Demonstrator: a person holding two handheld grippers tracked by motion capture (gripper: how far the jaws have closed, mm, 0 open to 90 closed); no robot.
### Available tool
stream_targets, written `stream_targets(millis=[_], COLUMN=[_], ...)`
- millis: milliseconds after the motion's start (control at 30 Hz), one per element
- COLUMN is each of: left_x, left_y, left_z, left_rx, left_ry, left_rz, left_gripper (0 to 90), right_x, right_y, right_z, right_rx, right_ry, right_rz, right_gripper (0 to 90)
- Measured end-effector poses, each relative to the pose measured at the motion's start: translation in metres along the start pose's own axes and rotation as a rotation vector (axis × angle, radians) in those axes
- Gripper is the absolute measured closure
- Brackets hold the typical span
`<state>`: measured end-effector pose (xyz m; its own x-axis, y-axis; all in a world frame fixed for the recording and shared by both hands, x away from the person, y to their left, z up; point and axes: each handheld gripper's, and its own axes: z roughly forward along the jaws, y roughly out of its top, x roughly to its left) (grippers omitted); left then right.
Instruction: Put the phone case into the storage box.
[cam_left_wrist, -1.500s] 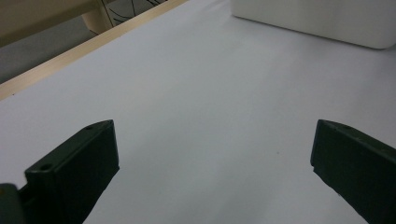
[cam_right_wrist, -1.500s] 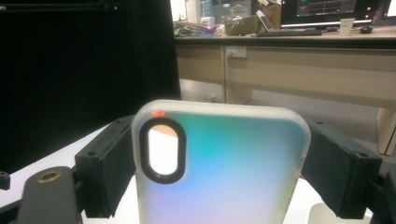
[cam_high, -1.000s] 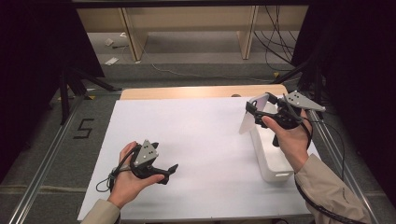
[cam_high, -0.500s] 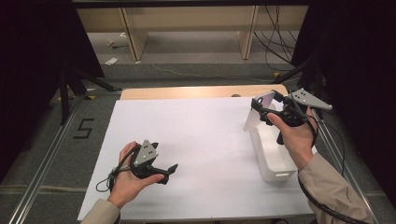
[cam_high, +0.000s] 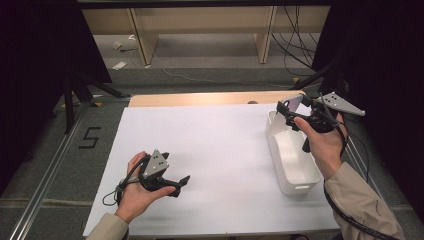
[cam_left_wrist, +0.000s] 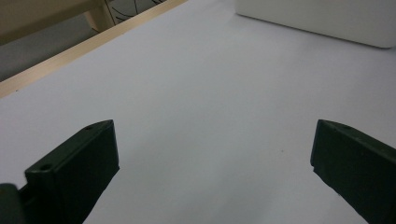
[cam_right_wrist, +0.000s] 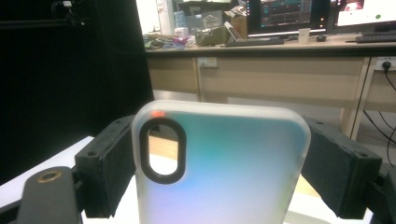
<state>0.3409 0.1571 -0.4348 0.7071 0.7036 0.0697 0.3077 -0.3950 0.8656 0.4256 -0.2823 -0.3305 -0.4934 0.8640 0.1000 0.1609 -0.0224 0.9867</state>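
Observation:
A translucent phone case with a black-rimmed oval camera cutout stands upright between the jaws of my right gripper, which is shut on its two side edges. From above, the right gripper holds the phone case in the air over the far end of a white bin. My left gripper rests low on the white sheet at the near left with its jaws wide apart. Between the jaws of the left gripper there is only bare sheet.
A white sheet covers the table, with a strip of wood showing along the far edge. The white bin lies ahead of the left gripper. Metal rails run along both sides of the table, and cables lie on the floor beyond.
The right hand has drifted slightly to the right and away with the phone case still in its jaws. The left hand has stayed where it was.

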Motion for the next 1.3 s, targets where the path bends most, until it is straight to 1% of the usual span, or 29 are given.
stream_targets(millis=[433,700,867,1133,1300], left_x=[0.001,0.001,0.001,0.002,0.002], left_y=[0.000,-0.001,0.000,-0.001,-0.001], left_z=[0.000,0.000,0.000,0.000,0.000], left_rx=[-0.001,0.001,0.000,0.000,-0.001], left_ry=[0.005,0.005,0.005,0.005,0.005], left_rz=[-0.005,-0.004,-0.003,-0.004,-0.004], left_gripper=[0.2,0.2,0.2,0.2,0.2], right_x=[-0.012,-0.017,-0.021,-0.029,-0.030], right_y=[0.003,0.003,0.002,0.002,0.001], right_z=[-0.004,-0.005,-0.005,-0.006,-0.006], right_rx=[-0.009,0.004,0.011,0.027,0.038], right_ry=[-0.034,-0.064,-0.075,-0.090,-0.093], right_rz=[0.008,0.001,0.005,0.017,0.020], right_gripper=[17.8,17.8,17.8,17.8,17.8])
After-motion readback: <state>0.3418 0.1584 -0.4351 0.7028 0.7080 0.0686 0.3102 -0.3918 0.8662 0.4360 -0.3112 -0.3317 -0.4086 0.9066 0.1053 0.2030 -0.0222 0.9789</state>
